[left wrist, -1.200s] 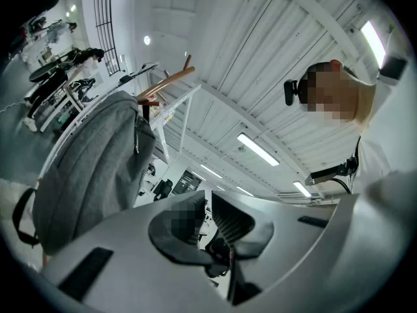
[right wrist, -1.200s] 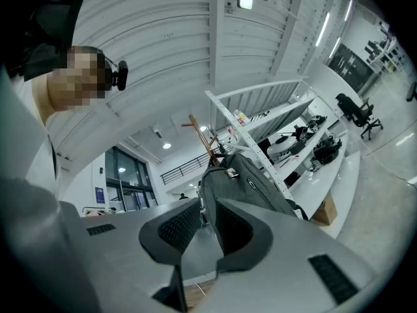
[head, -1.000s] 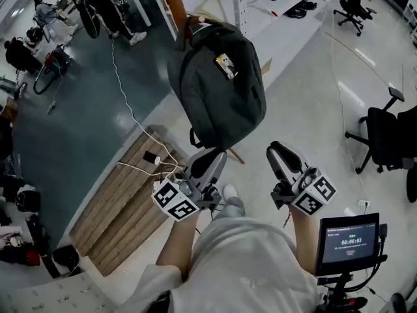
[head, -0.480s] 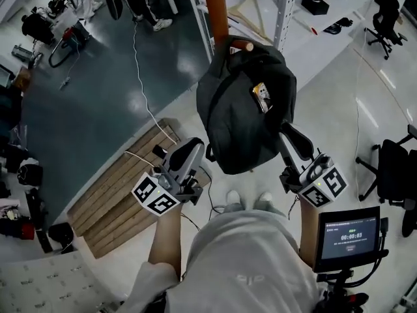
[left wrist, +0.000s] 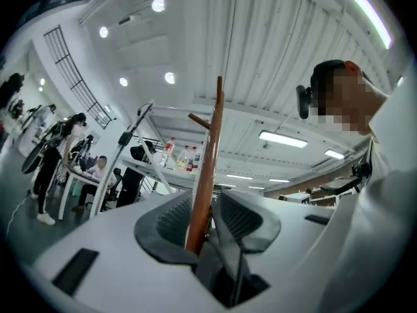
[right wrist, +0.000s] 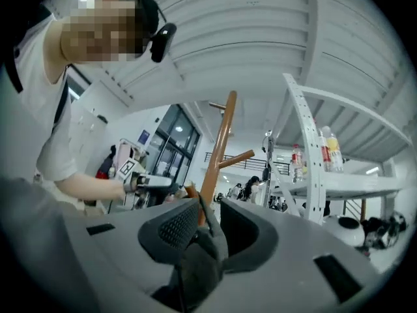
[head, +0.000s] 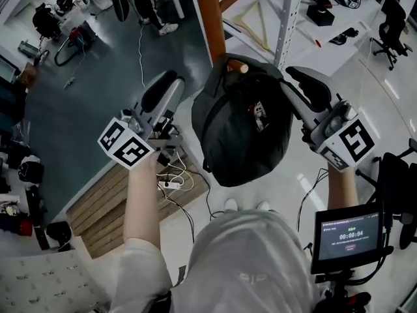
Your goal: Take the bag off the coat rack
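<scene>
A dark grey backpack (head: 244, 132) hangs from a wooden peg (head: 238, 65) on the orange-brown coat rack pole (head: 205, 15). My left gripper (head: 164, 87) is raised to the left of the bag's top, apart from it. Its jaws are opening, and only the distant pole (left wrist: 207, 162) shows through the narrow gap of the left gripper (left wrist: 207, 208). My right gripper (head: 301, 78) is up by the bag's top right edge. In the right gripper view the right gripper (right wrist: 207, 208) has its jaws slightly apart and holds nothing, with the pole (right wrist: 218, 142) beyond.
A white metal shelf rack (head: 290, 18) stands just behind the coat rack. A wooden board (head: 111, 201) and loose cables (head: 172, 181) lie on the floor at the left. Office chairs (head: 391, 18) are at the right, and a small screen (head: 345, 237) is at the lower right.
Both grippers have risen from below the bag to either side of its top. The bag and rack now sit nearer the middle of the head view.
</scene>
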Available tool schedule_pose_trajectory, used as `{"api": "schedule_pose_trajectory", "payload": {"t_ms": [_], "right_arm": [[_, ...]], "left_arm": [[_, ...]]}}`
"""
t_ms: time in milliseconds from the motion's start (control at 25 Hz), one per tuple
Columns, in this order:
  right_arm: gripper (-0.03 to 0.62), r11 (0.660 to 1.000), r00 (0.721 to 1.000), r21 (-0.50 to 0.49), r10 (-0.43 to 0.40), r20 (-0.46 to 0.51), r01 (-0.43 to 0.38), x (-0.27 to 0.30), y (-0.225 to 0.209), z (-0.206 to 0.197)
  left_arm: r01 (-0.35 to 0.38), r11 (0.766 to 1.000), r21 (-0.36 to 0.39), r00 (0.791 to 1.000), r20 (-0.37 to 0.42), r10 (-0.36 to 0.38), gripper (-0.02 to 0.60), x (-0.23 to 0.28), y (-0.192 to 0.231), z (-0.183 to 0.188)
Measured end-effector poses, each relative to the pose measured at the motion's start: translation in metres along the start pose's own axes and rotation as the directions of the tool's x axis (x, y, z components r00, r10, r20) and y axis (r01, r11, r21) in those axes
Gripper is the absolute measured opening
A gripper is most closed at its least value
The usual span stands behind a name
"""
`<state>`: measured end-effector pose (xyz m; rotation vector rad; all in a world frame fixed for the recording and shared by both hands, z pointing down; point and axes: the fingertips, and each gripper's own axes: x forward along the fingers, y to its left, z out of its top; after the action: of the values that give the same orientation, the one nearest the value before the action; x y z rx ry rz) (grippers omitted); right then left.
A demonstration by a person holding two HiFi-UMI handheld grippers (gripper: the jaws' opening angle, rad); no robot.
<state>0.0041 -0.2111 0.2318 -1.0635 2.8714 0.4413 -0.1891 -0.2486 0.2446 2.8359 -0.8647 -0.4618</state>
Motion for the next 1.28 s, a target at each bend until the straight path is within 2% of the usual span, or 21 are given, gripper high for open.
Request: {"api": "schedule_pose_trajectory", "payload": {"t_ms": [160,280,400,480,560,600,680,800,920,1080,1160,1200,1280], "right_arm": [[0.084,0.988,0.992,-0.145,0.037,-0.12,-0.054,0.028,-0.004,-0.004],[0.086,0.98,0.982,-0.168,0.081,-0.17,-0.11,0.04,-0.003,-0.01],[0.086,0.975,0.974,-0.174,0.098,-0.203,-0.135,0.047,-0.012,-0.016],[0.086,0.972,0.971,-0.194,0.092,-0.219,-0.136,0.05,-0.016,-0.019],[0.086,0.969,0.968,-0.201,0.094,-0.232,-0.142,0.053,-0.016,-0.022],[0.086,0.966,0.966,-0.206,0.104,-0.236,-0.154,0.056,-0.015,-0.024],[0.086,0.956,0.959,-0.224,0.129,-0.252,-0.188,0.064,-0.01,-0.029],[0.086,0.935,0.927,-0.253,0.154,-0.341,-0.248,0.076,-0.001,-0.043],[0.086,0.917,0.9,-0.295,0.129,-0.417,-0.268,0.086,-0.002,-0.051],[0.083,0.909,0.867,-0.308,0.103,-0.488,-0.281,0.097,-0.002,-0.055],[0.051,0.902,0.847,-0.327,0.074,-0.526,-0.281,0.1,-0.003,-0.059],[0.048,0.905,0.844,-0.322,0.072,-0.532,-0.28,0.102,-0.003,-0.061],[0.043,0.922,0.853,-0.273,0.103,-0.511,-0.274,0.105,-0.001,-0.062]], "left_arm": [[0.094,0.994,0.064,0.993,-0.083,-0.088,0.195,0.058,0.001,0.021],[0.162,0.98,0.112,0.977,-0.155,-0.143,0.224,0.096,-0.005,0.028],[0.225,0.959,0.172,0.953,-0.244,-0.179,0.236,0.136,-0.011,0.022],[0.266,0.943,0.198,0.942,-0.259,-0.212,0.236,0.154,-0.015,0.024],[0.303,0.938,0.169,0.938,-0.23,-0.261,0.221,0.163,-0.018,0.034],[0.324,0.937,0.133,0.932,-0.217,-0.291,0.146,0.164,-0.019,0.039],[0.35,0.934,0.071,0.921,-0.21,-0.329,0.14,0.166,-0.02,0.041],[0.361,0.931,0.047,0.915,-0.21,-0.344,0.14,0.165,-0.022,0.041],[0.382,0.924,0.018,0.905,-0.21,-0.37,0.14,0.165,-0.026,0.042],[0.378,0.926,0.008,0.908,-0.2,-0.369,0.14,0.166,-0.028,0.044],[0.372,0.928,0.008,0.911,-0.193,-0.364,0.14,0.166,-0.027,0.044],[0.368,0.93,0.007,0.914,-0.189,-0.36,0.14,0.165,-0.026,0.044],[0.364,0.931,0.005,0.917,-0.176,-0.358,0.141,0.165,-0.024,0.044]]}}
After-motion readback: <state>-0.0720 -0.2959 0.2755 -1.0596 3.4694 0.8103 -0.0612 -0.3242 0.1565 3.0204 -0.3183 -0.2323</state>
